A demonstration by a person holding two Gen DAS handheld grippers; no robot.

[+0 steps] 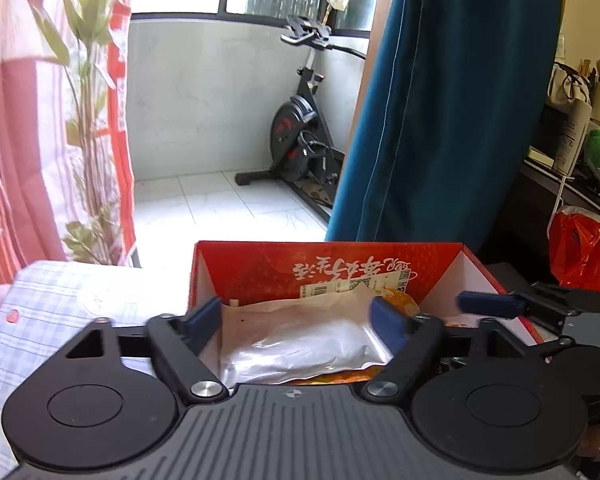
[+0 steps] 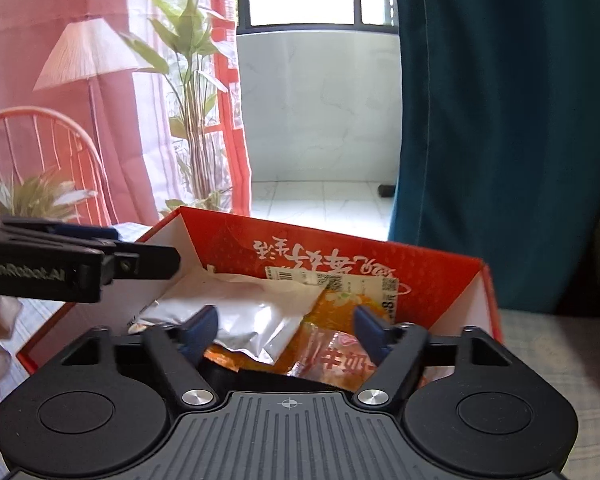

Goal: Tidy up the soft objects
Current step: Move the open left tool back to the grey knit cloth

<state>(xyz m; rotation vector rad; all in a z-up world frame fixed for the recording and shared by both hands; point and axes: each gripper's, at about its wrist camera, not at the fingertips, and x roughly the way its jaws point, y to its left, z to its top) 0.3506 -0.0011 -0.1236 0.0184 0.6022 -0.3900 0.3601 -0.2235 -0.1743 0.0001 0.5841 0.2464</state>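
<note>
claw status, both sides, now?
Left claw: open, empty, over the silver pouch in the red box.
Right claw: open, empty, over the same box's packets.

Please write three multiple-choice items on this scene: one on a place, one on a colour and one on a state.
1. Where does the silver pouch lie?
A. In the red box
B. On the floor
C. On the chair

2. What colour is the curtain on the right?
A. Yellow
B. Teal
C. White

3. How does the left gripper stand?
A. Shut on the pouch
B. Shut on the box wall
C. Open

Answers: 1 A, the pouch rests among packets inside the box. 2 B, the cloth is dark teal. 3 C, the fingers stand apart, clear of the pouch.
</note>
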